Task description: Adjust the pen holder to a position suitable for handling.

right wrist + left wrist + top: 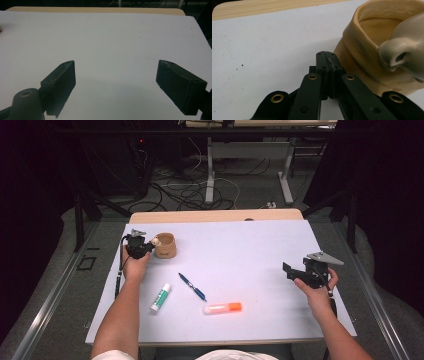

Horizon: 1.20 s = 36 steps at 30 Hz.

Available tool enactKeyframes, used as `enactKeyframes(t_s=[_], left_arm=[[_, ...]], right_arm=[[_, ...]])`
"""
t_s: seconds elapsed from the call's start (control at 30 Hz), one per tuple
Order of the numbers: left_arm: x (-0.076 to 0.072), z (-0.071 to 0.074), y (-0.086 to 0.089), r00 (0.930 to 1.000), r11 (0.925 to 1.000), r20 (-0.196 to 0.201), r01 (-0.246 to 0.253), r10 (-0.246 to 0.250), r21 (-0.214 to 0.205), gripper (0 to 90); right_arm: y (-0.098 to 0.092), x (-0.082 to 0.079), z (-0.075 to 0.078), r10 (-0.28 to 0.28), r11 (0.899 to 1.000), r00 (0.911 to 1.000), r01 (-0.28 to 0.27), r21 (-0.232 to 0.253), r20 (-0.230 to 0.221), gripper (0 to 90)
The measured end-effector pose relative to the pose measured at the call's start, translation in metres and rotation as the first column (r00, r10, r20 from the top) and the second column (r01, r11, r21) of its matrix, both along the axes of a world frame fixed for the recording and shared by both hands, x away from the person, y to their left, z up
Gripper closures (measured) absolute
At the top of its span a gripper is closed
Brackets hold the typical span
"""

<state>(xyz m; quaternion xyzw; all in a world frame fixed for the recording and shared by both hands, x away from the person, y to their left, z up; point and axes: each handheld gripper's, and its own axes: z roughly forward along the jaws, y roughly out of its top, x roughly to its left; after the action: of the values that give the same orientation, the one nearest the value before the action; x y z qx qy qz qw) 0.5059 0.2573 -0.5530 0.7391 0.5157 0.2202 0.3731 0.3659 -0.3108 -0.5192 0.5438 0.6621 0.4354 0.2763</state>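
L tool (327,56) jaws together, empty; cup (372,57) just beside, to its right | R tool (116,77) jaws apart, idle, well apart from cup

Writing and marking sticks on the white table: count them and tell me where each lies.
3. The white glue stick with green label lies front left, the blue pen sits diagonally at centre, and the orange-capped marker lies nearest the front edge. None seems hidden.
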Motion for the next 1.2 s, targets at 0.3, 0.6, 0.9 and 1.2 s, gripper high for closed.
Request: enactKeyframes(t_s=[0.3, 0.6, 0.9, 1.2], left_arm=[[-0.001, -0.001, -0.019, 0.9979, 0.9979, 0.007, 0.064, -0.064, -0.007, 90.0], [-0.001, 0.002, -0.033, 0.9966, 0.9967, -0.014, 0.081, -0.081, 0.006, 90.0], [-0.001, 0.002, -0.044, 0.9956, 0.9956, -0.010, 0.093, -0.093, 0.004, 90.0], [0.000, 0.002, -0.048, 0.9936, 0.9933, 0.000, 0.113, -0.113, 0.021, 90.0]], right_arm=[[0.002, 0.001, -0.001, 0.004, 1.000, 1.0000, -0.004, 0.010, -0.006, 15.5], [0.002, 0.002, -0.001, 0.009, 1.000, 0.9999, -0.009, 0.012, -0.006, 15.6], [0.004, 0.002, -0.002, 0.023, 1.000, 0.9997, -0.023, 0.006, -0.008, 15.6], [0.006, 0.003, -0.003, 0.026, 1.000, 0.9995, -0.026, 0.016, -0.018, 15.5]])
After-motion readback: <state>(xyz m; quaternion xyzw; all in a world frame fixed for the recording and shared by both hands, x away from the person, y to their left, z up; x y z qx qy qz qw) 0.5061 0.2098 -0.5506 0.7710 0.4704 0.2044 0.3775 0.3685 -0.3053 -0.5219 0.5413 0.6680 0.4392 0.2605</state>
